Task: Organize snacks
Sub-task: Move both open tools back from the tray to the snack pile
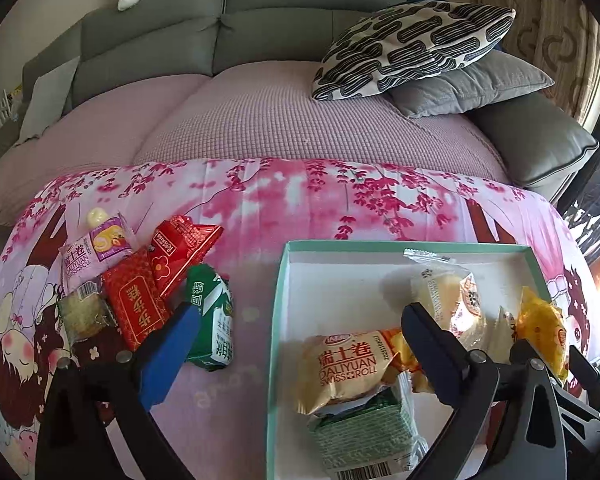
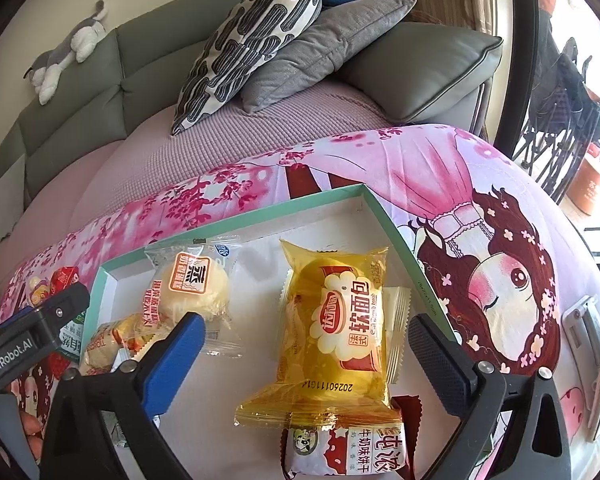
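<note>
The yellow bread packet point(image 2: 336, 332) lies in the teal box point(image 2: 236, 220) between my wide-open, empty right hand-held gripper point(image 2: 306, 342); only the left view shows loose snacks point(image 1: 148, 280) beside my open left hand-held gripper point(image 1: 300, 324).

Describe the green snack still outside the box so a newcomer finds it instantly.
Find the teal-rimmed box on the pink cloth. Left of it lies a snack pile; the green packet is the pile's nearest piece to the box, the only green-and-white wrapper among red and purple ones.

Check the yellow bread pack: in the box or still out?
In. The yellow bread pack lies flat inside the teal box, between the open right claw fingers, neither finger touching it.
</note>
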Tool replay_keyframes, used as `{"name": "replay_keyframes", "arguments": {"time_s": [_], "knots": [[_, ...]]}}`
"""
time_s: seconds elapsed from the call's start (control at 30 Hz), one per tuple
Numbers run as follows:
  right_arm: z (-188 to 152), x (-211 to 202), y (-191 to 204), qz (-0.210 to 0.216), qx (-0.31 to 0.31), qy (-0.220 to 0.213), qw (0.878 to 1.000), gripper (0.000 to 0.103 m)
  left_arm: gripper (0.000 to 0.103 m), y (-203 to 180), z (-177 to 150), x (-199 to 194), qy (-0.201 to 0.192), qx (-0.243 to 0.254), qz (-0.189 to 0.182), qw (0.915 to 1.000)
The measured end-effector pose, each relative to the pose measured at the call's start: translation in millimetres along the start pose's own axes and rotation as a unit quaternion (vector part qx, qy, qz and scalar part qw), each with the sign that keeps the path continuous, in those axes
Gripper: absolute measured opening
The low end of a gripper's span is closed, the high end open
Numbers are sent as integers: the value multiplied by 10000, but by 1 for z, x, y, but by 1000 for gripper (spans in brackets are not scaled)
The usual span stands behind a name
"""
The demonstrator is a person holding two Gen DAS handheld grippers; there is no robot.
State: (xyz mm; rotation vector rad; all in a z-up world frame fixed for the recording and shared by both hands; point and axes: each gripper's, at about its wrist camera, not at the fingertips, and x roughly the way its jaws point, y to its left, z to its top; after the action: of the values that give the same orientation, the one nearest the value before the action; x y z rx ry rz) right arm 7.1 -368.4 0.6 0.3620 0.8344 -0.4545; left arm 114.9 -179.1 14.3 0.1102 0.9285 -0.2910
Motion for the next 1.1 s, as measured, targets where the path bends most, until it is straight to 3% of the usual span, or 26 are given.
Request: {"name": "replay_keyframes", "arguments": {"time_s": [0.27, 0.73, 1.1], "knots": [[0, -1, 3, 51, -69, -53, 9999, 103, 101, 10, -3, -1, -65, -113, 254, 9996], [-2, -1, 14, 56, -205, 131, 9997, 103, 101, 35, -11, -14, -251, -622, 304, 9973], [-7, -3, 33, 166, -401, 107, 9990, 103, 101, 60, -19, -21, -286, -551, 523, 9967]]}}
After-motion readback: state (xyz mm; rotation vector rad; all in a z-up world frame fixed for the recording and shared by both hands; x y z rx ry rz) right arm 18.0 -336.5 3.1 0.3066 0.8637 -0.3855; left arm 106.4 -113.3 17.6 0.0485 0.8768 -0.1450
